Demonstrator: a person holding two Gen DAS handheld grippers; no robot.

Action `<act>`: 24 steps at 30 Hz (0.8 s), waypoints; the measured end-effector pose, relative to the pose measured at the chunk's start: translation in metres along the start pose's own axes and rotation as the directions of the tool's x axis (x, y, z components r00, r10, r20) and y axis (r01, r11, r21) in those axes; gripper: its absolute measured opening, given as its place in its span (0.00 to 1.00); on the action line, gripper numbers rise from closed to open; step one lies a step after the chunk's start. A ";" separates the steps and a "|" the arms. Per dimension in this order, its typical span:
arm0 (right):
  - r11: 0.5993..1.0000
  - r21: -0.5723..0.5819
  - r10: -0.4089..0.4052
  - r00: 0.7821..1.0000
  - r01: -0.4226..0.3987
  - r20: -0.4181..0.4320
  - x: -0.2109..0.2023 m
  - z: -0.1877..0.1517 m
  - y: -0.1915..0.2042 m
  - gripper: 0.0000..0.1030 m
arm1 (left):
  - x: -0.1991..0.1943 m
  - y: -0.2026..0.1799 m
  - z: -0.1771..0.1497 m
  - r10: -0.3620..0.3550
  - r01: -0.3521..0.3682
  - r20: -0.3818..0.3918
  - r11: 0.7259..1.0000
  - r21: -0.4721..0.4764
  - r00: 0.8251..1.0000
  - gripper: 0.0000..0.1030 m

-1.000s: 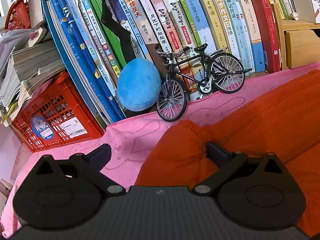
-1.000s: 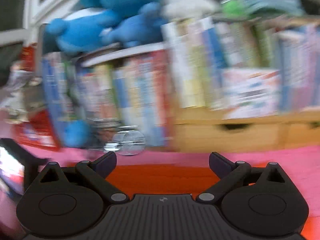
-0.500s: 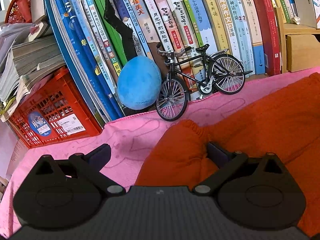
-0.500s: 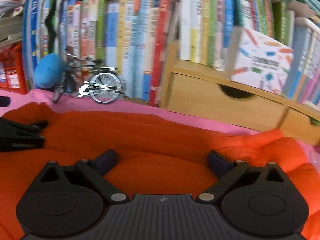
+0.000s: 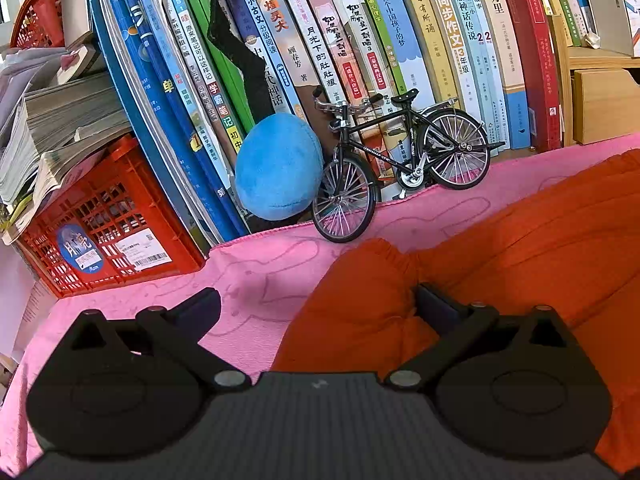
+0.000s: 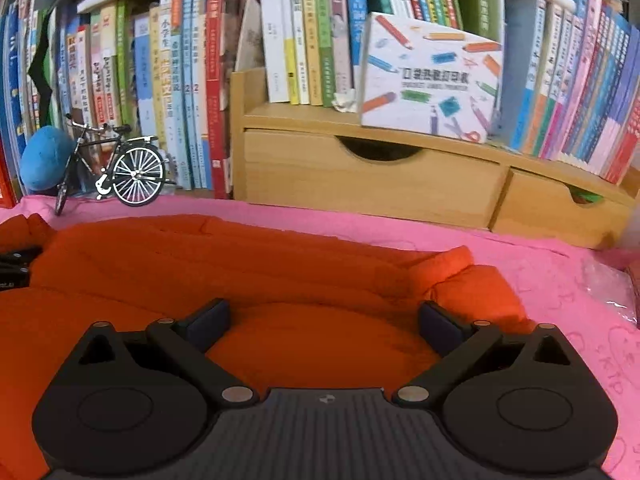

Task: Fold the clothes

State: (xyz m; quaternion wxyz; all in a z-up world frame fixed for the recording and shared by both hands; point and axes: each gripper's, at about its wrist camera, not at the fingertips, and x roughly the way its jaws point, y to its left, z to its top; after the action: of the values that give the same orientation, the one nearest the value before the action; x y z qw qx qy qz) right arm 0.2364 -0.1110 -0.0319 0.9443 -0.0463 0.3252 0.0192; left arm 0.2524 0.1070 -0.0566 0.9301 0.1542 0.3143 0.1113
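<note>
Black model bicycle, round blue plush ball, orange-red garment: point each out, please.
Black model bicycle (image 5: 404, 160), left wrist view, on its frame.
Round blue plush ball (image 5: 278, 168), left wrist view, on its front face.
Orange-red garment (image 6: 248, 264), right wrist view, on its middle folds.

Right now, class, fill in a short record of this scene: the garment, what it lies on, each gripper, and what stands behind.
garment: orange clothing, spread out, partly bunched
surface: pink cloth
left gripper: open, low at the garment's rounded end; one of its fingers on the fabric, the other over the pink cloth
right gripper: open, low over the middle of the garment
behind: model bicycle, blue plush toy, row of books, red crate, wooden drawers
</note>
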 end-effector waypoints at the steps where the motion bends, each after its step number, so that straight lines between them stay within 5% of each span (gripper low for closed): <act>1: 1.000 0.004 -0.002 1.000 0.002 0.001 0.000 -0.001 -0.001 0.97 | 0.000 0.000 0.000 -0.002 0.002 0.000 1.000 -0.001 1.000 1.00; 14: 0.992 0.110 -0.059 0.998 0.057 0.014 -0.011 -0.017 -0.036 0.97 | 0.002 0.002 -0.001 -0.023 0.023 -0.009 1.000 -0.019 1.000 1.00; 17: 0.976 0.200 -0.091 0.996 0.091 -0.013 -0.013 -0.024 -0.058 0.99 | 0.002 0.004 -0.001 -0.031 0.031 -0.009 0.999 -0.022 0.999 1.00; 20: 0.942 0.333 -0.027 0.999 0.040 -0.044 -0.011 -0.032 -0.085 0.99 | 0.002 0.003 -0.001 -0.032 0.032 -0.009 0.999 -0.021 0.999 1.00; 24: 0.951 0.302 -0.052 0.997 0.064 -0.048 -0.011 -0.032 -0.079 0.99 | 0.002 0.003 0.000 -0.033 0.033 -0.010 0.999 -0.021 0.999 1.00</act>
State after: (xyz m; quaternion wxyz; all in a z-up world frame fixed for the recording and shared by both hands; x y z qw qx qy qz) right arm 0.2136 -0.1930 -0.0445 0.9337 0.0892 0.3415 -0.0597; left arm 0.2537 0.1109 -0.0567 0.9317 0.1388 0.3205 0.1000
